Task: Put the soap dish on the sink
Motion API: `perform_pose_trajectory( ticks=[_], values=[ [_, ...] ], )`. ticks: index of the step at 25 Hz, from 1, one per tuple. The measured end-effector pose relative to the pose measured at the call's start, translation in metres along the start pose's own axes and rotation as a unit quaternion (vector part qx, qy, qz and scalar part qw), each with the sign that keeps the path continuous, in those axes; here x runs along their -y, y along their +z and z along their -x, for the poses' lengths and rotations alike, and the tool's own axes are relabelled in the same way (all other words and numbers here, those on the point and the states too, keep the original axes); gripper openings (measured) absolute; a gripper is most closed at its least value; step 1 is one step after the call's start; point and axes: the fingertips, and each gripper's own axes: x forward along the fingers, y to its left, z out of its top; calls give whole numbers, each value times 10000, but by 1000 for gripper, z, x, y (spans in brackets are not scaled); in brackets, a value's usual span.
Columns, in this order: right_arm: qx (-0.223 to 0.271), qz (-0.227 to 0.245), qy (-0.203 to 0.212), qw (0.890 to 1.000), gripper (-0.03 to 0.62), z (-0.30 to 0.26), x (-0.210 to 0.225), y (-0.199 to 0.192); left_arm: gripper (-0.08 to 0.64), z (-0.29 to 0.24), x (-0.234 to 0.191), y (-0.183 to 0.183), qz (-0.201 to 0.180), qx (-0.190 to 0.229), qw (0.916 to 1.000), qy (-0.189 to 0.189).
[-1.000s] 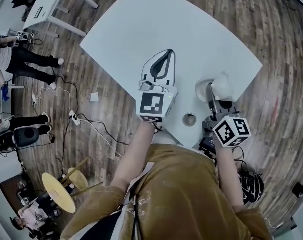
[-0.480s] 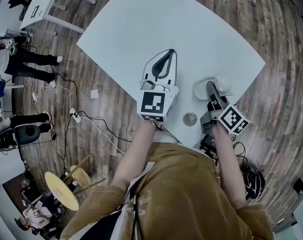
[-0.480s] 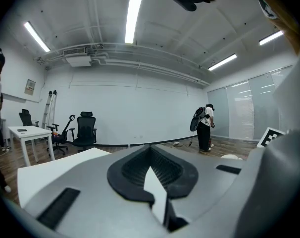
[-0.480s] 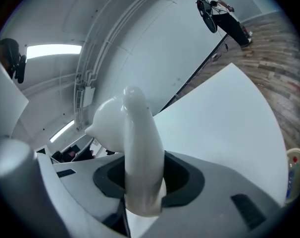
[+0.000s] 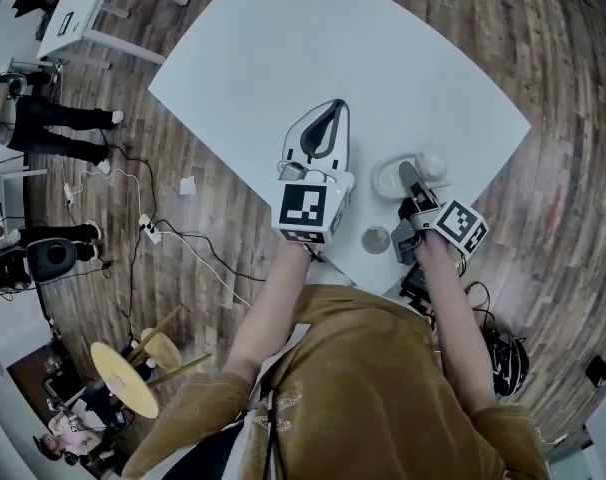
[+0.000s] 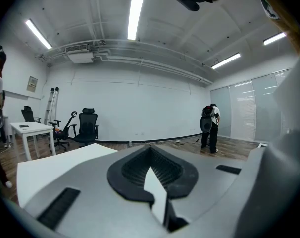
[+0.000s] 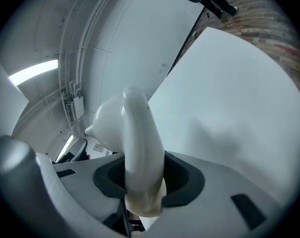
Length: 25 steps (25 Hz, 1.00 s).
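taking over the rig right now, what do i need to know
Left gripper: shut, empty, held over the white table.
Right gripper: shut on the rim of the white soap dish, low at the table's near right side.
A small round grey object lies on the table nearby.
Done: dish gripped.
Left: set it on the sink; no sink shows in any view.

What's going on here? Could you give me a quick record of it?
Who: a person with a gripper in each hand
Left gripper: shut, empty, over the white table
Right gripper: shut on the rim of a white soap dish
Also on table: small round grey object, near the person's edge
Sink: none in view
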Motion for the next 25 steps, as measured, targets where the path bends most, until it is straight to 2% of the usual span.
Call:
perform_pose_trajectory(
  ticks=[4,12,18,22,25],
  values=[
    [-185,-298,5,9994,150,-5,10,-5,8,-1,1,-4,27,-37,10000,45],
    [-227,-988,131,9948,152,-11,15,-10,8,6,-4,-9,104,-60,9998,153],
    [-285,-1194,85,9924,152,-13,17,-11,8,10,-6,-10,177,-74,9996,192],
    [-481,-1580,-29,9863,153,-11,23,-14,8,11,-7,-11,305,-61,9993,222],
    [-548,-1664,-20,9845,153,-11,24,-16,8,11,-8,-13,353,-74,9991,235]
  ],
)
